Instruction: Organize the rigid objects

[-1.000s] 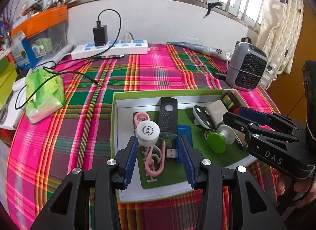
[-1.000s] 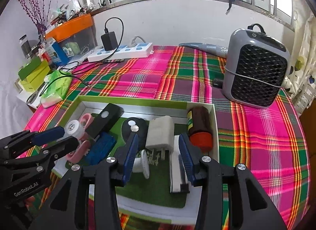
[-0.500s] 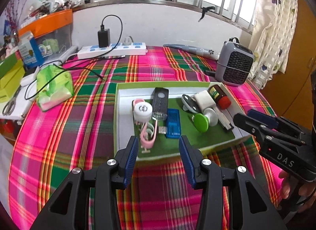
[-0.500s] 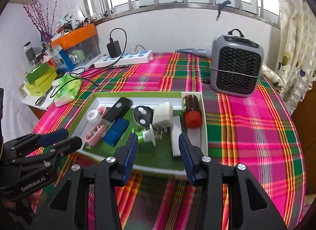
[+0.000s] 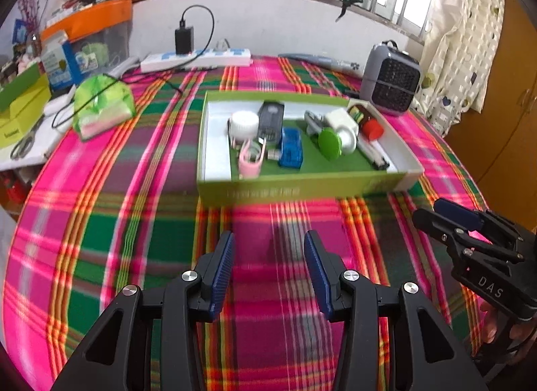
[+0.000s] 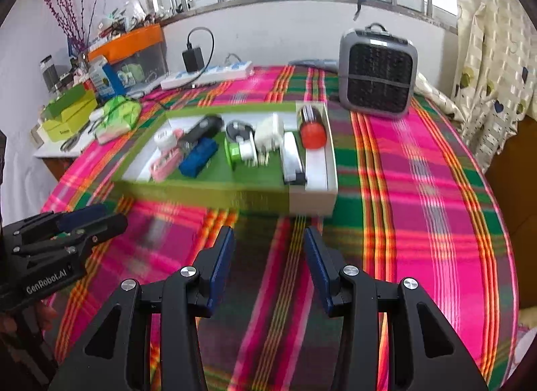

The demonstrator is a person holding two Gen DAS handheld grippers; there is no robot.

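A green-walled box (image 5: 298,187) (image 6: 201,194) stands in the middle of the plaid table. It holds several small objects: a white round cap (image 5: 243,124), a black remote (image 5: 271,119), a pink clip (image 5: 250,161), a blue USB device (image 5: 290,152), a green disc (image 5: 329,144), a white plug (image 6: 270,137) and a red-capped jar (image 6: 312,127). My left gripper (image 5: 268,248) is open and empty, well in front of the box. My right gripper (image 6: 268,243) is open and empty, also in front of the box. Each gripper shows at the edge of the other's view.
A grey heater (image 6: 377,80) stands behind the box to the right. A white power strip (image 5: 196,58) with a black charger lies at the back. A green tissue pack (image 5: 102,105) and yellow-green boxes (image 6: 68,115) sit to the left. Plaid cloth (image 5: 268,223) lies in front of the box.
Both grippers have pulled back from over the box toward the table's near side. They are open and empty in every frame. The objects in the box have stayed put.
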